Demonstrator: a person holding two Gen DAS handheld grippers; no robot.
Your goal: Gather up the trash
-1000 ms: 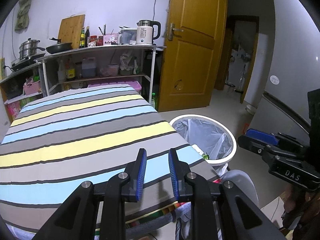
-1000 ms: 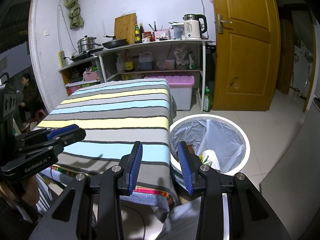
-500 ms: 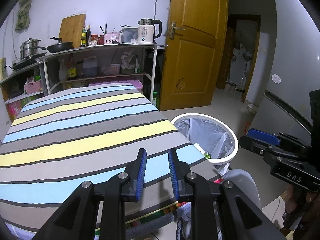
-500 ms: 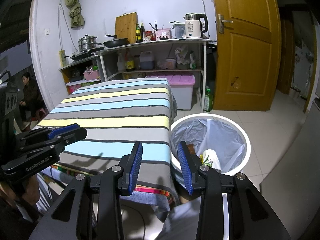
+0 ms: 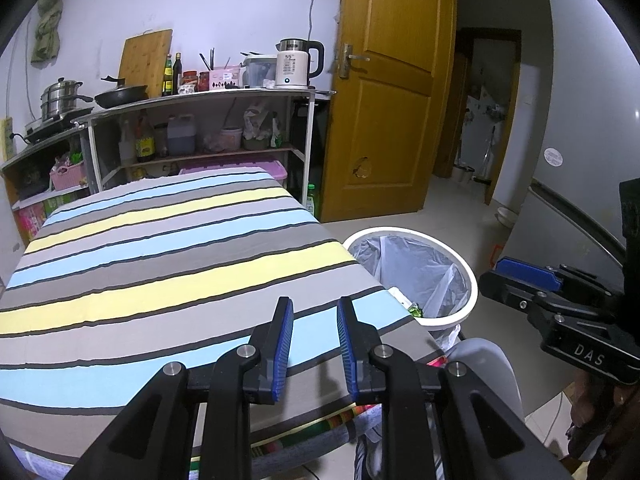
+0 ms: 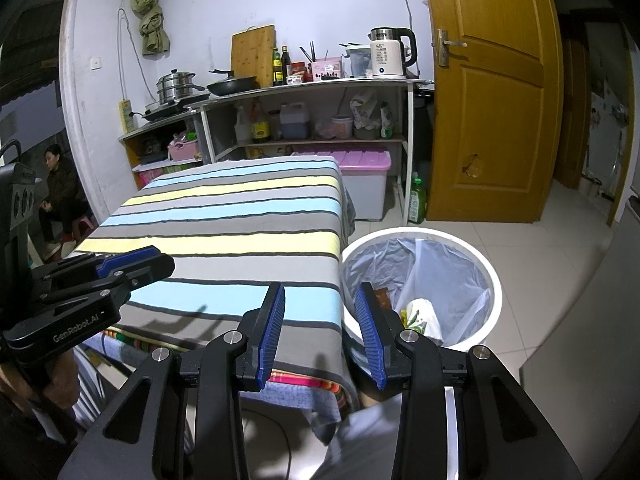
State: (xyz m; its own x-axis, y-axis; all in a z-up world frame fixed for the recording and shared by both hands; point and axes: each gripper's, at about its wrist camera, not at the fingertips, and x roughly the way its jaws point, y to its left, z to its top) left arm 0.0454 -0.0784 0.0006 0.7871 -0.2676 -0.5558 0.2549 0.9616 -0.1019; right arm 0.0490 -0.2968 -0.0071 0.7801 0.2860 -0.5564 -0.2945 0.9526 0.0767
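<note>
While both tongs hang over the near edge of the table, I find my left gripper [image 5: 313,338] with its jaws parted by a narrow gap and nothing between them. My right gripper [image 6: 320,328] stands wider apart, likewise holding nothing. Directly beneath and ahead of both lies the striped tablecloth [image 5: 160,264], its surface bare of loose items. Just right of the left gripper, and ahead of the right one's right finger, stands the white trash bin [image 6: 494,280] on the floor against the table's corner, lined with a clear bag. Inside it I see collected trash [image 6: 420,314]: crumpled wrappers and a brown piece. Farther ahead stands a shelf unit [image 5: 208,98] carrying a kettle [image 5: 294,64]; right of it, a wooden door [image 5: 384,92].
</note>
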